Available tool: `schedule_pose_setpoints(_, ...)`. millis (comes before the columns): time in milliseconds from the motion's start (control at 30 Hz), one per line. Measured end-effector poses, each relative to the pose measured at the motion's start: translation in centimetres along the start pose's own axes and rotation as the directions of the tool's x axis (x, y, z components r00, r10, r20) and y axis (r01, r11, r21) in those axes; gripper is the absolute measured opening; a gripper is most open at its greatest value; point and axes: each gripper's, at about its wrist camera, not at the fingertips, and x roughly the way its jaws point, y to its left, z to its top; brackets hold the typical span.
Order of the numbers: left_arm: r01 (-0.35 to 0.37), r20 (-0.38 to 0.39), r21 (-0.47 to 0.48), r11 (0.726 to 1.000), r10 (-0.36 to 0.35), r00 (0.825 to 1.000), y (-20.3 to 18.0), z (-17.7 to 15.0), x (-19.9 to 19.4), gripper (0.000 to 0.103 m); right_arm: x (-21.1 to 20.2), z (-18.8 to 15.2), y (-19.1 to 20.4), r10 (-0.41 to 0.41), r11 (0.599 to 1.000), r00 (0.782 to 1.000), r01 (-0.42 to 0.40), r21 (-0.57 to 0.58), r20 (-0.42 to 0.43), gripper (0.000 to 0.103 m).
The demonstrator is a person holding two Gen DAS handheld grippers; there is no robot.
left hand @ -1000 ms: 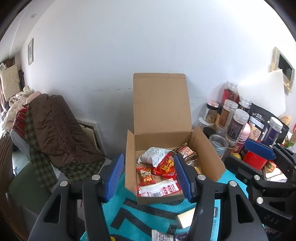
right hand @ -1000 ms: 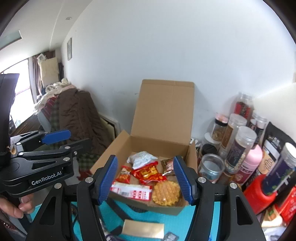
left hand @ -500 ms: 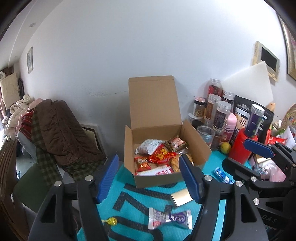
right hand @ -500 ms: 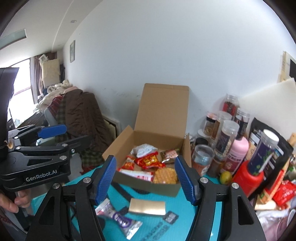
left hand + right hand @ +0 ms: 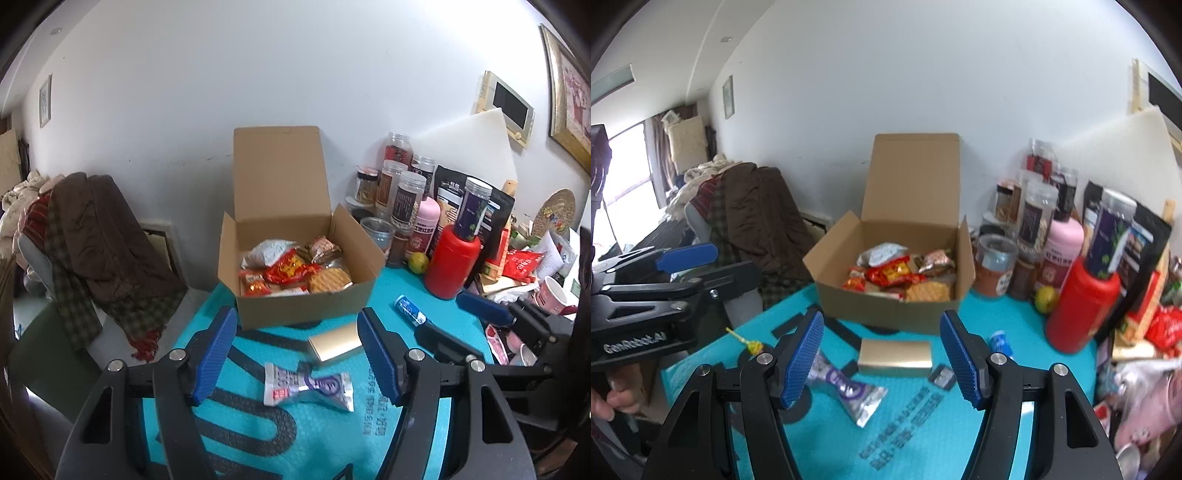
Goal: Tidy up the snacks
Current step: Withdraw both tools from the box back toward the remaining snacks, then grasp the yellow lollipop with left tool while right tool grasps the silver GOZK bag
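**Four loose snacks waiting in front of a filling box**

Four items are lying on the teal mat (image 5: 258,435) outside the open cardboard box (image 5: 299,306), which is already holding a heap of wrapped snacks: a silver-and-purple packet (image 5: 308,386), a gold box (image 5: 334,347), a blue tube (image 5: 410,311) and a yellow lollipop (image 5: 750,343).

The left gripper (image 5: 297,356) is hovering with its jaws apart and nothing between the pads. The right gripper (image 5: 881,356) is standing equally wide and empty.

The packet is lying just below and ahead of the left jaws, its long axis running crosswise to the fingers, so the left hand looks nearer to it. The gold box is sitting squarely between the right fingers' line of sight, also crosswise, probably the right hand's easier pick.
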Motion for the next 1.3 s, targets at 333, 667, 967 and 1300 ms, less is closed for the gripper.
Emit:
schedule_pose_setpoints(333,0.021,-0.088,0.003,1.000,-0.021,0.996,0.3,-4.5,0.5,0.068,0.7,-5.1,0.5,0.071,0.996,0.994,-0.066,0.064,-0.080,0.066)
schedule_pose_setpoints(667,0.014,-0.184,0.001,1.000,-0.014,0.983,1.0,-8.2,2.3,0.068,3.2,-8.9,1.2,0.123,0.991,0.976,-0.110,0.077,-0.177,0.066)
schedule_pose_setpoints(967,-0.026,-0.243,-0.059,0.998,0.011,0.970,4.3,-9.9,4.7,0.068,6.6,-9.7,2.4,0.145,0.989,0.959,-0.137,0.048,-0.245,0.066)
schedule_pose_setpoints(1300,-0.113,-0.284,-0.127,0.985,0.073,0.956,8.5,-10.5,8.0,0.068,11.3,-8.9,3.1,0.118,0.991,0.955,-0.131,-0.028,-0.274,0.066)
